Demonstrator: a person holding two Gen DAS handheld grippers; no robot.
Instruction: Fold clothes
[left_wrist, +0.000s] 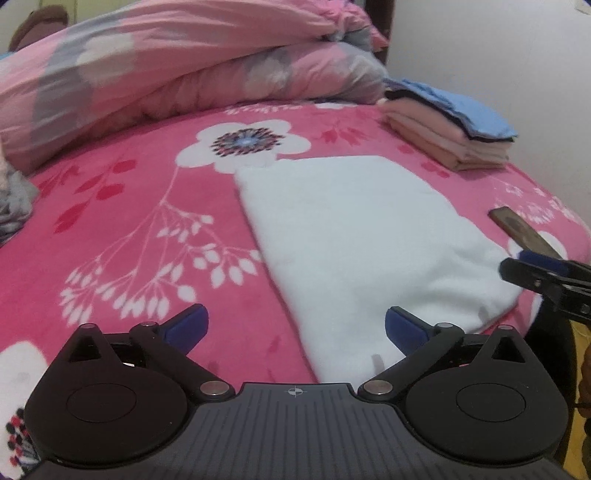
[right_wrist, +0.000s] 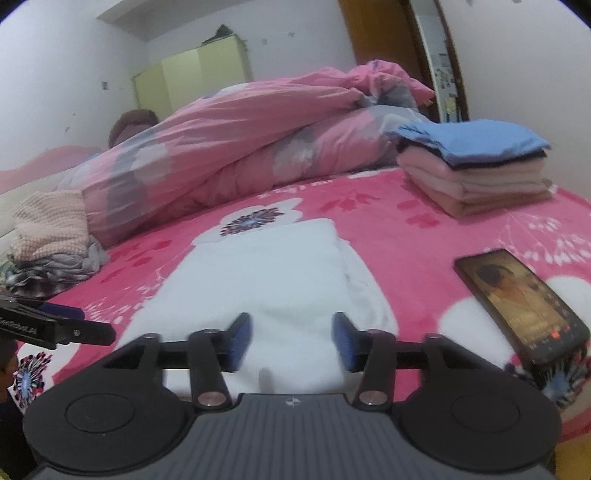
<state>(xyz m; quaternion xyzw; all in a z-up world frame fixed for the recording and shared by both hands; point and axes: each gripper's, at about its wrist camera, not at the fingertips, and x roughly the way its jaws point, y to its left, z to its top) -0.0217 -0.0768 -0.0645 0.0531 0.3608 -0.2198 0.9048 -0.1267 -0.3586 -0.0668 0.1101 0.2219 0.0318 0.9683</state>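
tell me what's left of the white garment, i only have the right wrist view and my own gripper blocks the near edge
Observer: The left gripper is wide open, empty, over the folded white garment's near left edge.
Operator: is the right one off the cloth too
Observer: Yes, from the left wrist the right gripper hangs past the garment's right corner, nothing between its fingers.
Operator: anything still unfolded at the bottom
Observer: The near left corner lies flat on the pink bedspread, no loose flap showing.

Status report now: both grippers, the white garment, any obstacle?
Left gripper open, right gripper open, both empty. White garment folded flat on bed. Phone lies right of it.
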